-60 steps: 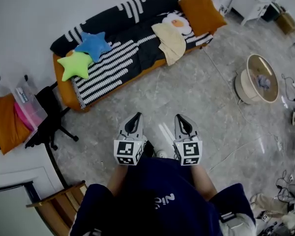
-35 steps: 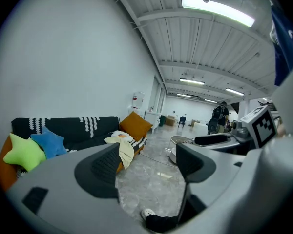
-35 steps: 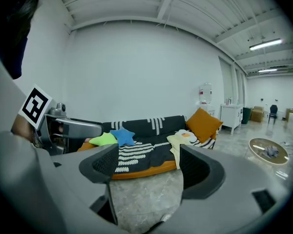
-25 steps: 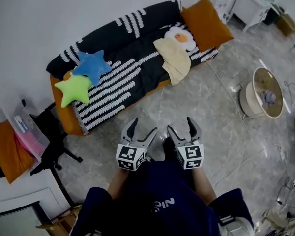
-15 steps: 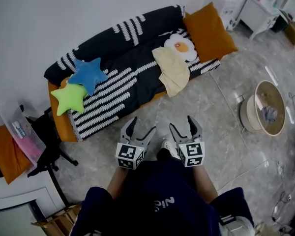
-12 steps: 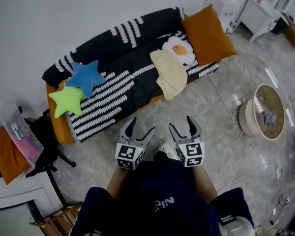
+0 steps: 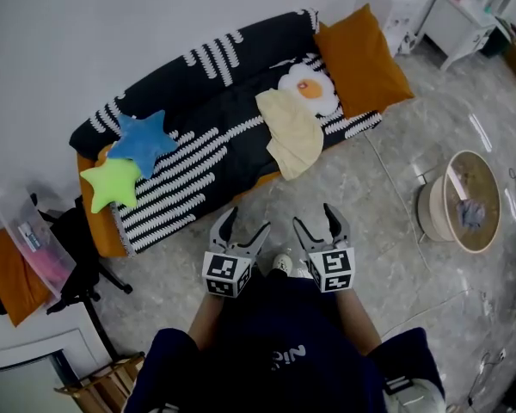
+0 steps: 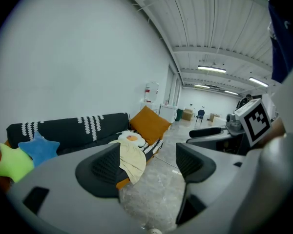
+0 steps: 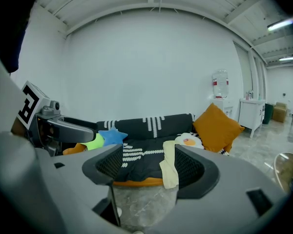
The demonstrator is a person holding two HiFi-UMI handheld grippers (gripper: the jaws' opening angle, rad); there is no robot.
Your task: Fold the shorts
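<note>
The pale yellow shorts (image 7: 291, 139) lie crumpled on a black-and-white striped sofa (image 7: 198, 157), with one end hanging over its front edge. They also show in the left gripper view (image 8: 132, 161) and the right gripper view (image 9: 169, 171), still some way off across the floor. My left gripper (image 7: 239, 229) and right gripper (image 7: 320, 223) are held side by side in front of my body, short of the sofa. Both stand open with nothing between the jaws.
On the sofa lie a fried-egg cushion (image 7: 304, 83), an orange pillow (image 7: 361, 48), a blue star (image 7: 143, 142) and a green star (image 7: 110, 184). A round basket (image 7: 461, 201) stands on the floor at right, a black office chair (image 7: 79, 232) at left, white cabinets (image 7: 447, 5) behind.
Both grippers have gone from shut to open. I have moved toward the sofa, whose front edge now lies nearer the grippers.
</note>
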